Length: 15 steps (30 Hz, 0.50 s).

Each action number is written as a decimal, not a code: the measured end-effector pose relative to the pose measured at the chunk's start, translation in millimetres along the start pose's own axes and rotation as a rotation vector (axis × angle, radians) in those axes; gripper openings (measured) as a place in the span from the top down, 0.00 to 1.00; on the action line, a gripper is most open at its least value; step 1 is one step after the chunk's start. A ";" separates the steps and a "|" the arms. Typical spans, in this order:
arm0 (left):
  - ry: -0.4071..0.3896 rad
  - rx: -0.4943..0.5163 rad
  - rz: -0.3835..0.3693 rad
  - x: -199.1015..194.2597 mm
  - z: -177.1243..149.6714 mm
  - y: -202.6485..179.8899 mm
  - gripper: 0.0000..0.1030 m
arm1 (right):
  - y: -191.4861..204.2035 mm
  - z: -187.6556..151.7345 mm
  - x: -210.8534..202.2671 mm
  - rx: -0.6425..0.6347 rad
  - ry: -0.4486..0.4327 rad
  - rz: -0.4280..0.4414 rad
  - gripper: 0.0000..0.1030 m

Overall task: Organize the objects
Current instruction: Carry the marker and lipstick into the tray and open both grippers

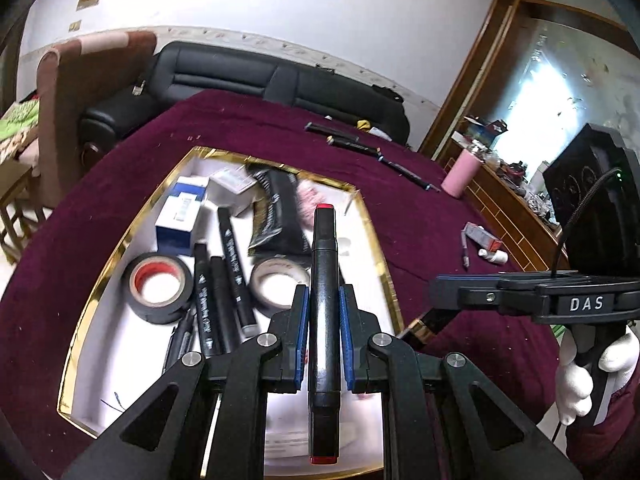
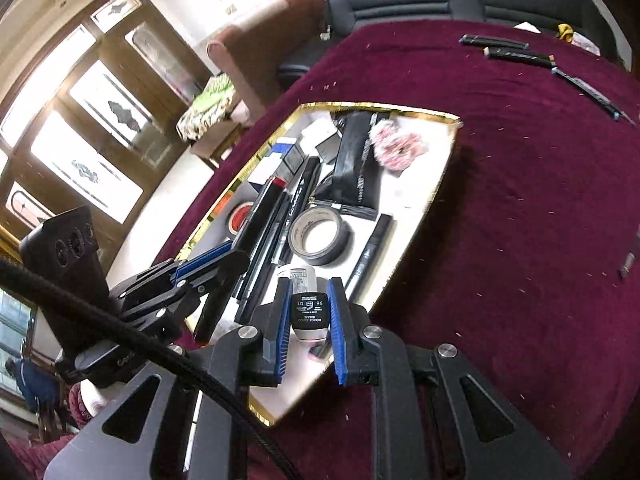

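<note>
We see a tray (image 1: 224, 153) on a cloth-covered table (image 1: 420, 216), with a sofa (image 1: 248, 76) behind it. In the tray lie two tape rolls (image 1: 158, 286), markers (image 1: 234, 264) between them, boxes (image 1: 182, 216) and a pouch (image 1: 276, 212) farther back. On the cloth behind and to the right of the tray lie more pens (image 1: 352, 145).

Blown-out window glare, fisheye edges, slight blur
</note>
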<state>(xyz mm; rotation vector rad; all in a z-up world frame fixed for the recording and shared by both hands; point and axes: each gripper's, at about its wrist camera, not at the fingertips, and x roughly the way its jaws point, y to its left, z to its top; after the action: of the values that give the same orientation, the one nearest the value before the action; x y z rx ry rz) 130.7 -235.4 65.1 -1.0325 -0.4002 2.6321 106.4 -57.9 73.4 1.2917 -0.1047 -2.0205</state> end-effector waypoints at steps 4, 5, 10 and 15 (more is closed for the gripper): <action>0.023 -0.026 0.004 8.1 -3.0 10.7 0.89 | -2.4 9.1 24.4 0.006 0.037 -0.007 0.85; 0.031 -0.033 0.006 11.3 -3.8 14.3 0.89 | -4.3 11.0 28.0 0.009 0.043 -0.008 0.85; 0.055 -0.059 0.007 20.6 -6.1 25.2 0.89 | -12.7 22.9 50.1 0.034 0.067 -0.022 0.84; 0.071 -0.075 0.008 27.9 -7.7 33.9 0.89 | -23.1 31.0 64.1 0.069 0.088 -0.016 0.84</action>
<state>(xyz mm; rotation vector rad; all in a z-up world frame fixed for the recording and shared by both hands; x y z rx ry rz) 110.9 -255.5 30.5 -1.1500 -0.4823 2.5965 53.9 -89.2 30.2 1.4267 -0.1245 -1.9858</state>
